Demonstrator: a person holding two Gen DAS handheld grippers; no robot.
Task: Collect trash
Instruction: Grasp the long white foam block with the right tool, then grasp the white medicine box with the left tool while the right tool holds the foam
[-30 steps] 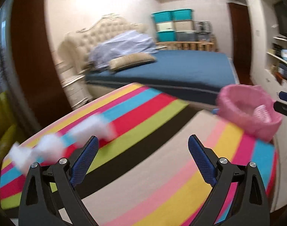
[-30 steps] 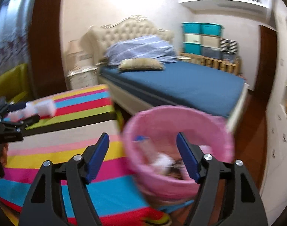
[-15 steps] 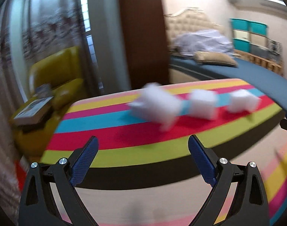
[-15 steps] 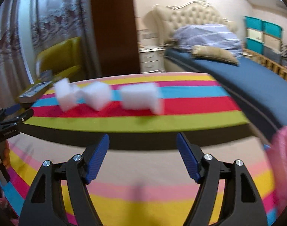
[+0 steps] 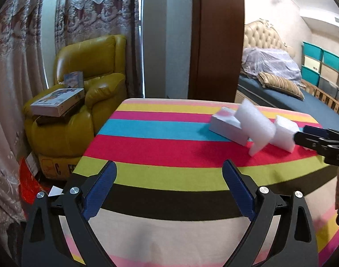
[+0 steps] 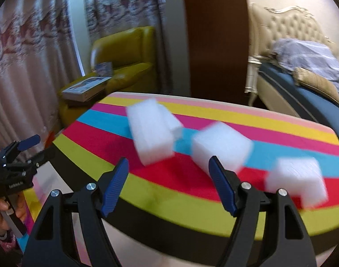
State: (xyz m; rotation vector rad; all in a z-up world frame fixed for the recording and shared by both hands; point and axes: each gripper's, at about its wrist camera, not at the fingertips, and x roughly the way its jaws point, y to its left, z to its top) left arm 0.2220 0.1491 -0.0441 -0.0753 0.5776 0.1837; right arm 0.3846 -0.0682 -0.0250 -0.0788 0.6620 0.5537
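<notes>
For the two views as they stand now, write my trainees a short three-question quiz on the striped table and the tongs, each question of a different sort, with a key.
1. True or false: the right tongs are clamped on a white foam block.
2. How many white foam blocks does the right wrist view show on the striped table?
3. Multiple choice: what lies on the yellow armchair? A) a pillow B) flat boxes C) a pink basket

Key
1. False: the jaws stand open with nothing between them.
2. Three: left block, middle block, right block.
3. B: the flat boxes are stacked on the armrest.
</notes>
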